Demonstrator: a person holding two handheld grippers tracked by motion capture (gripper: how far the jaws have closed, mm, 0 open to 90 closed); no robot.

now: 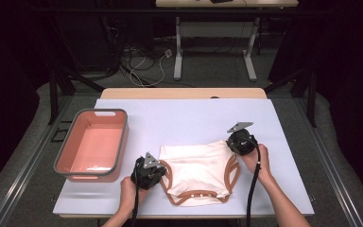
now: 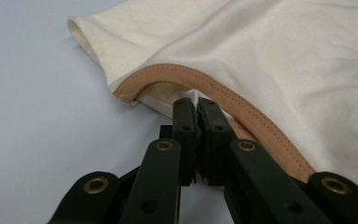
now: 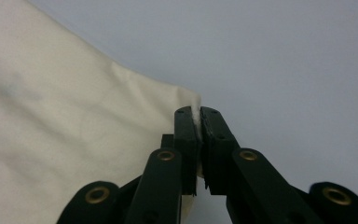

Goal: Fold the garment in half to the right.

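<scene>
A cream baby bodysuit (image 1: 198, 168) with tan-brown trim lies folded on the pale table (image 1: 179, 120), near its front edge. My left gripper (image 1: 159, 169) is at the garment's left side, shut on the cloth beside the brown-trimmed opening (image 2: 223, 100); its jaws (image 2: 198, 105) pinch the fabric edge. My right gripper (image 1: 232, 142) is at the garment's upper right corner and is shut on that cream corner (image 3: 193, 109). A thin strip of cloth shows between its closed jaws (image 3: 199, 114). Each gripper sits in a hand that comes in from the bottom edge.
A salmon-pink tub with a grey rim (image 1: 118, 151) stands at the table's left side, close to my left gripper. Beyond the far table edge are a floor with cables (image 1: 142, 61) and white desk legs (image 1: 178, 47).
</scene>
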